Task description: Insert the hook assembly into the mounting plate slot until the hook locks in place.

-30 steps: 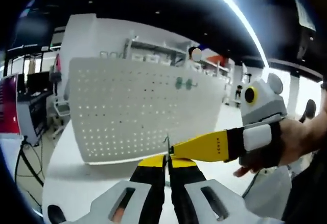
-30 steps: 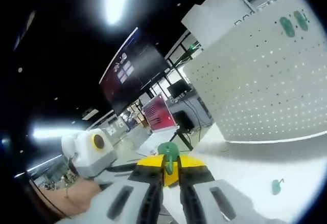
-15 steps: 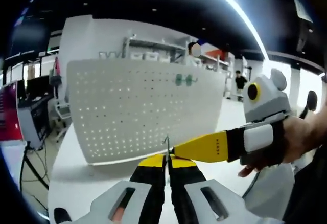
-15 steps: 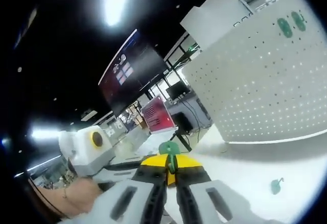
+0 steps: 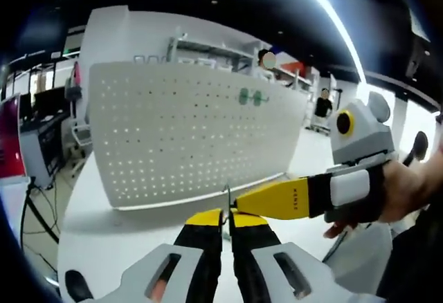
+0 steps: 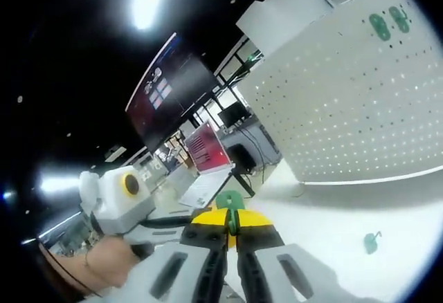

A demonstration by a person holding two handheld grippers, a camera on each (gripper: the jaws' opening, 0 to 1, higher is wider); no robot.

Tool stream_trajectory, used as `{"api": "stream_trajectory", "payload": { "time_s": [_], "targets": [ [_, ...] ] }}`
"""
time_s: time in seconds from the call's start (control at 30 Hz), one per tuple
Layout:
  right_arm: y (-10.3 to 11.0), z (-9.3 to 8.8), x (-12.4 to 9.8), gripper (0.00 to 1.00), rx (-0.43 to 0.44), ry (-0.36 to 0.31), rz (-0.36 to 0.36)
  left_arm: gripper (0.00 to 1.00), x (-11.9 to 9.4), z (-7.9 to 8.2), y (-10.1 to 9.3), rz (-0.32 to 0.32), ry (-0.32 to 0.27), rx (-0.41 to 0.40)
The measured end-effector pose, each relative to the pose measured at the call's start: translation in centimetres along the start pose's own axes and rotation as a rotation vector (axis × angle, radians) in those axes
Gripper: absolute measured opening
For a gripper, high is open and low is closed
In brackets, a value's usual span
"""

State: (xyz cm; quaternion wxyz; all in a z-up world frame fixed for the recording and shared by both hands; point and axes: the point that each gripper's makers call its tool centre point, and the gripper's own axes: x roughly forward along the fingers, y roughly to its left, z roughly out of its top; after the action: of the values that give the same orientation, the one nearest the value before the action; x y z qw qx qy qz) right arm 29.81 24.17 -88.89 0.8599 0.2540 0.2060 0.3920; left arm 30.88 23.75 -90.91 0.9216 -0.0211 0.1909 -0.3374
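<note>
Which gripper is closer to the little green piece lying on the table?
Right, probably. The green piece lies on the table just to the right of the right gripper, while the left gripper comes in from the opposite side.

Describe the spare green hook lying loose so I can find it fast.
Start at the white pegboard standing on the white table. In front of its lower edge, a small green hook lies alone on the tabletop. Two other green pieces hang high on the board.
</note>
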Motion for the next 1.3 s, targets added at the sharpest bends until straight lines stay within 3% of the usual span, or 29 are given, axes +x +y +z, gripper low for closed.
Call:
{"api": "stream_trajectory", "payload": {
  "time_s": [0.07,0.17,0.27,0.4,0.77,1.03,1.3],
  "targets": [
    [0.0,-0.1,0.0,0.00,0.021,-0.002,0.004,0.07,0.0,-0.1,0.0,-0.004,-0.006,-0.013],
    [0.0,-0.1,0.0,0.00,0.014,0.003,0.006,0.19,0.1,-0.6,-0.2,-0.020,0.004,-0.041],
    [0.3,-0.1,0.0,0.00,0.001,0.006,0.011,0.18,-0.1,-0.4,-0.4,-0.033,-0.018,-0.033],
    [0.1,0.1,-0.1,0.00,0.002,0.003,0.009,0.31,-0.2,-0.3,-0.3,-0.028,-0.024,-0.031],
    [-0.2,1.0,-0.6,0.00,-0.040,-0.020,0.002,0.51,-0.5,-0.5,-0.6,-0.056,-0.049,-0.024],
    [-0.2,1.4,-0.8,0.00,-0.115,-0.019,-0.018,0.74,-0.4,-0.3,-1.5,-0.094,-0.070,-0.004],
    [-1.5,2.9,-1.4,0.00,-0.193,-0.053,-0.078,0.86,-0.5,-0.5,-2.4,-0.130,-0.077,0.006]
  ]
}}
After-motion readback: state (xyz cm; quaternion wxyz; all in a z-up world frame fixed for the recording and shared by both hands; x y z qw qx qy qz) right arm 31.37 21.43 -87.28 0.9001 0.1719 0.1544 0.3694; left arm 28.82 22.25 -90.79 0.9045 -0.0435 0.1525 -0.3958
